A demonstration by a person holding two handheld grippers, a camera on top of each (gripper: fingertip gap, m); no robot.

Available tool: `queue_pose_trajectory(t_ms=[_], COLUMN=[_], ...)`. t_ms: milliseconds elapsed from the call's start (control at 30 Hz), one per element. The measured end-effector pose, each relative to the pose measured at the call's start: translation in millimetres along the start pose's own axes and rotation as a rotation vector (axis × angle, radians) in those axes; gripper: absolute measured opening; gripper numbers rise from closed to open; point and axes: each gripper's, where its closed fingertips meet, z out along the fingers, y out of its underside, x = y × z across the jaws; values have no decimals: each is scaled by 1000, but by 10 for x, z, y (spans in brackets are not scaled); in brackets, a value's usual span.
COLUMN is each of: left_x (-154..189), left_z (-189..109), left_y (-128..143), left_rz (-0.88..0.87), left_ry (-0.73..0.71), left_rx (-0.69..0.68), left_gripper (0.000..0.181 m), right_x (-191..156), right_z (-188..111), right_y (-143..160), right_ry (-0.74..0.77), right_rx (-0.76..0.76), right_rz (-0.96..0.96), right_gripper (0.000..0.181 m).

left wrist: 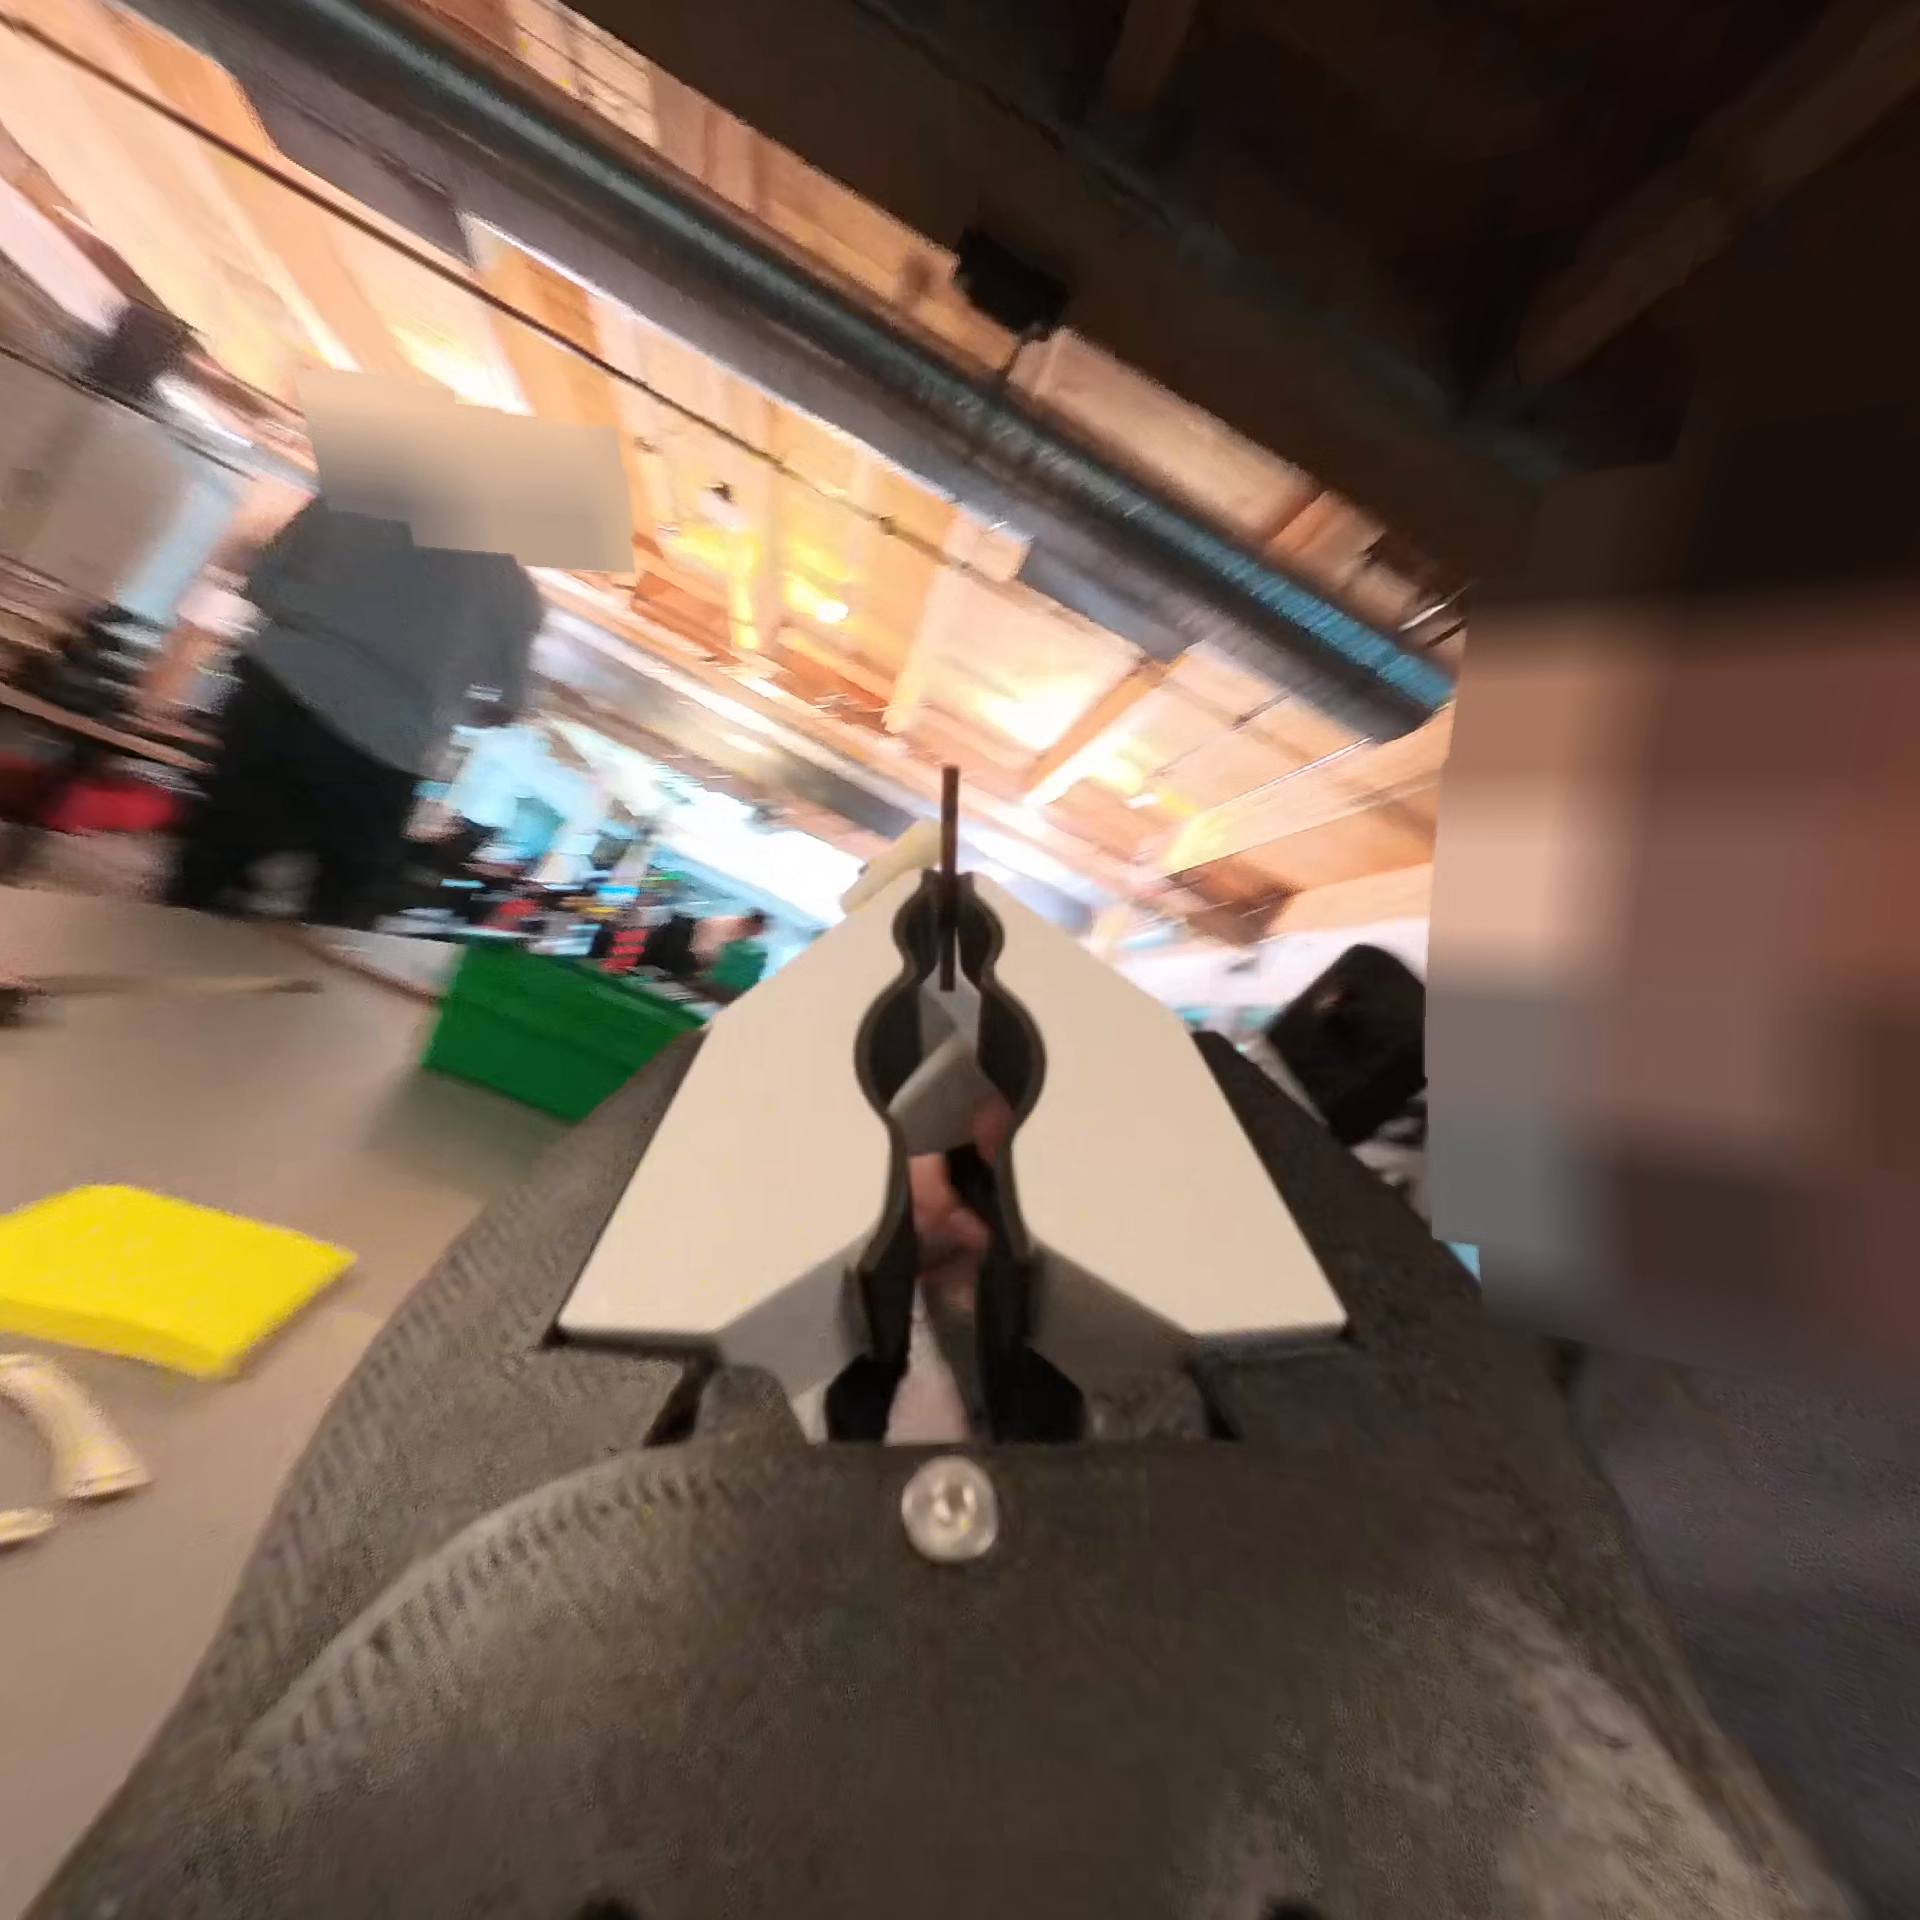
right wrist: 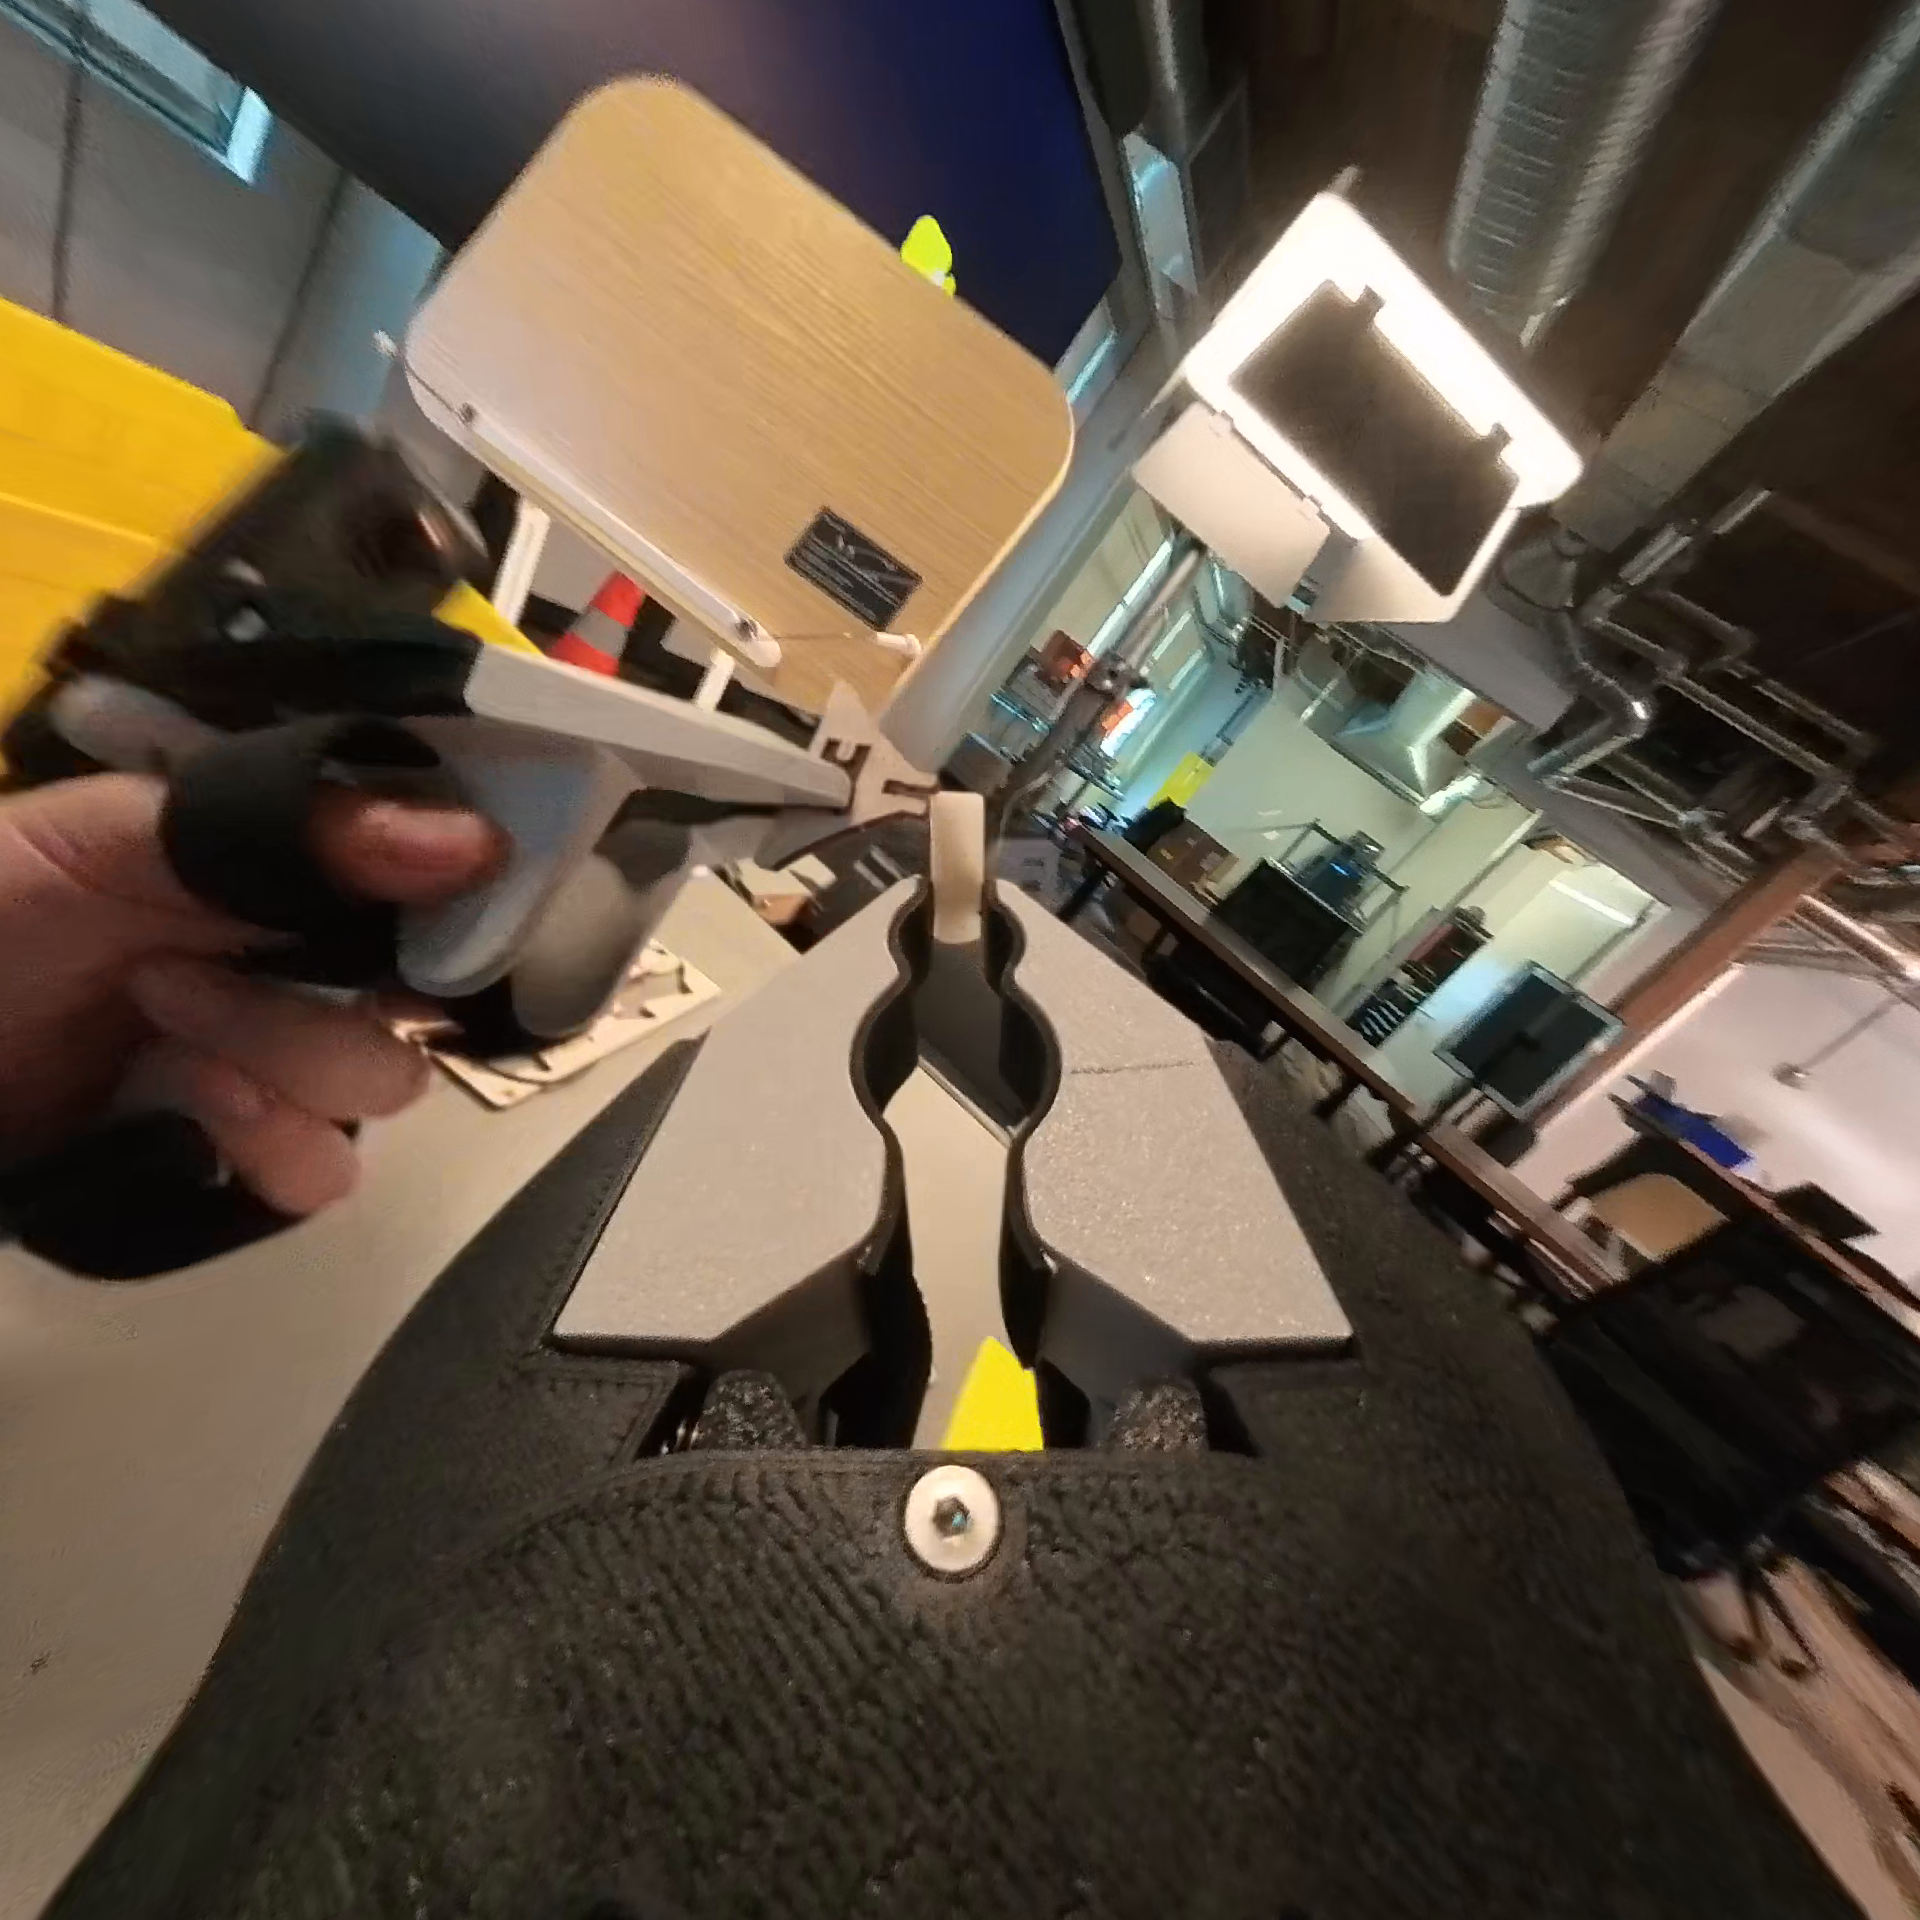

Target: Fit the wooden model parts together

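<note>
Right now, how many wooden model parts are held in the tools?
2: a thin slotted wooden piece in the left tool, and a pale rounded wooden piece in the right tool.

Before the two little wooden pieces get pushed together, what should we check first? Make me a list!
1. Left gripper pinching its thin flat piece: ok, seen edge-on, shut on it.
2. Right gripper pinching the pale rounded piece: ok.
3. The two pieces are close: ok, in the right wrist view the notched piece sits just left of the pale one.
4. Slot lined up with the pale piece: cannot tell, too small and blurred.
5. Pieces already joined: not ok, a small gap shows.
6. Spare parts on the table: ok, pale curved parts lie by the yellow sheet.
</note>
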Motion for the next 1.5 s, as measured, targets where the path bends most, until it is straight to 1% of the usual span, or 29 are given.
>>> queue_pose_trajectory(t_ms=[67, 100, 167, 367, 700, 967, 1133, 1300, 1500], left_x=[-54, -68, -79, -136, -160, -189, -195, -215, -253], left_z=[-4, -6, -12, -24, -15, -20, -13, -17, -46], left_y=[14, 10, -5, 16, 57, 70, 84, 100, 59], left_rz=[193, 262, 333, 369, 442, 546, 527, 581, 614], left_ry=[-114, -153, -195, -239, -276, -334, -331, -357, -404], left_rx=[-64, -83, -96, -115, -152, -197, -193, -215, -204], left_gripper=[1, 1, 1, 1, 2, 1, 1, 1, 1], right_x=[11, 9, 8, 1, 0, 18, 14, 6, -16], right_z=[20, 26, 27, 37, 78, 77, 81, 84, 90], right_y=[58, 70, 71, 98, 232, 240, 259, 258, 255], right_ry=[19, 22, 25, 33, 31, 49, 41, 41, 38], right_rx=[-38, -47, -50, -73, -150, -159, -167, -170, -173], right_rz=[-33, -40, -46, -79, -66, -74, -65, -72, -87], right_gripper=[6, 6, 6, 6, 6, 6, 6, 6, 6])
